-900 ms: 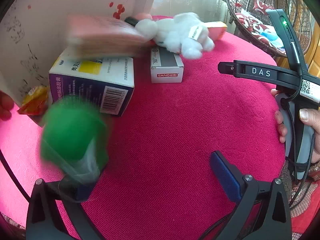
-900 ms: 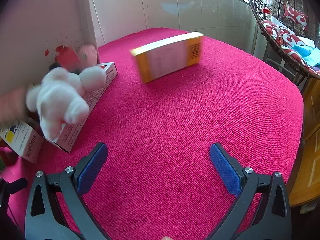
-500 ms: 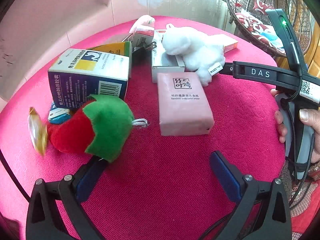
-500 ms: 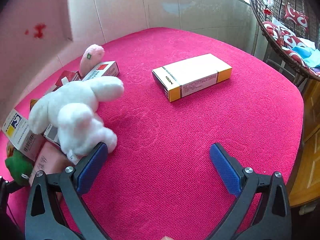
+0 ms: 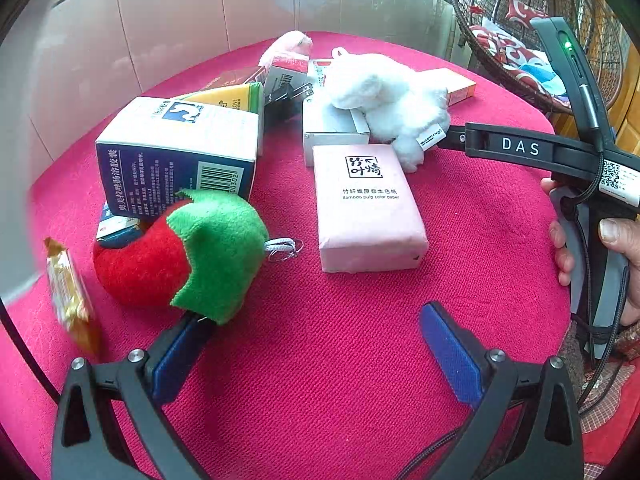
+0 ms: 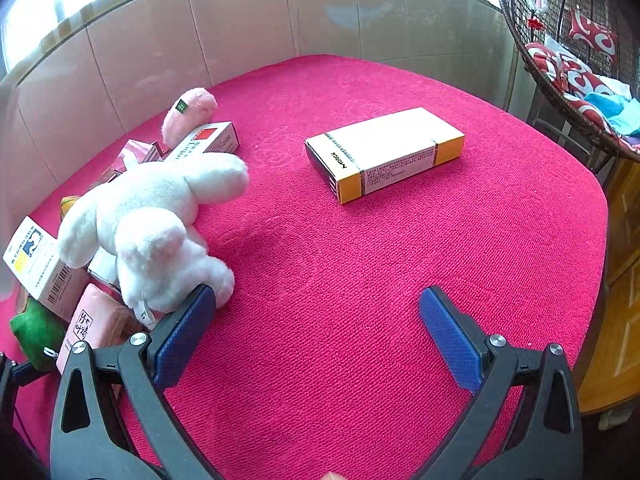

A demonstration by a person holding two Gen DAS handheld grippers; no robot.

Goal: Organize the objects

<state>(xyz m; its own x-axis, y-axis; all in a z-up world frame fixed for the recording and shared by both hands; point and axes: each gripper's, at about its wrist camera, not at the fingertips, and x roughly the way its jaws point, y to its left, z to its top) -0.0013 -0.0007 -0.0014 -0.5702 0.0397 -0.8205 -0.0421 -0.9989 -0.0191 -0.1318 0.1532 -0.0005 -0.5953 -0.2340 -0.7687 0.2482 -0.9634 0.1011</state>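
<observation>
- Both hand-held grippers hang with jaws wide apart and nothing between them: the left hand-held gripper (image 5: 316,344) low in its frame, the right hand-held gripper (image 6: 318,334) likewise.
- The clutter sits at centre and left on the pink surface (image 5: 360,360): strawberry plush (image 5: 180,248), pink tissue pack (image 5: 366,208), white plush rabbit (image 6: 152,228).
- The yellow box (image 6: 384,152) lies alone, upper centre.
- Probably best: take the strawberry plush first, squeezing its middle squarely.

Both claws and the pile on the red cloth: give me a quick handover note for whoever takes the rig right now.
Left claw: open, empty, low over the cloth by the strawberry plush.
Right claw: open, empty, beside the white plush.
Things: pink tissue pack, blue-and-white box and small boxes heaped on one side; yellow-and-white box lies alone.
Done: nothing sorted by the look of it.
Left: everything.
</observation>
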